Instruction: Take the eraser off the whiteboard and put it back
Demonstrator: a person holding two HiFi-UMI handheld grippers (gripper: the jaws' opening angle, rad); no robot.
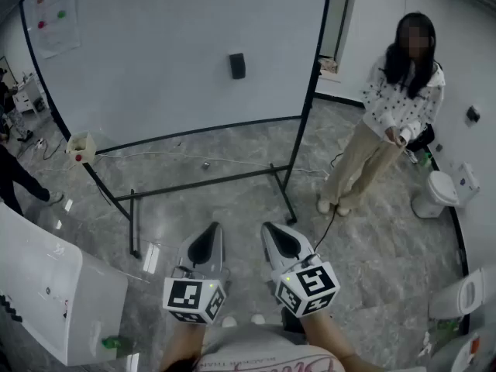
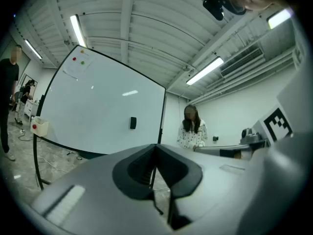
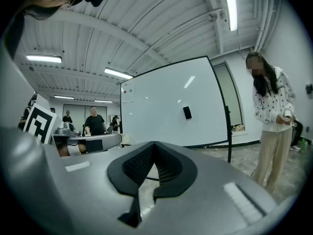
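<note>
Grey marbled floor [image 1: 232, 208]; a black rectangular eraser [image 1: 237, 66] is seen on the glossy whiteboard [image 1: 155, 53]; left gripper [image 1: 211, 228] and right gripper [image 1: 271, 228] are held closed, empty.

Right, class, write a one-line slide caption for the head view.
Left tongs and right tongs, shut and empty, face the eraser on the whiteboard.

Black eraser [image 1: 237, 65]; white whiteboard [image 1: 155, 53], black frame [image 1: 315, 53]; grey marbled floor [image 1: 372, 270]; white dotted top [image 1: 403, 99]; beige trousers [image 1: 364, 161].
</note>
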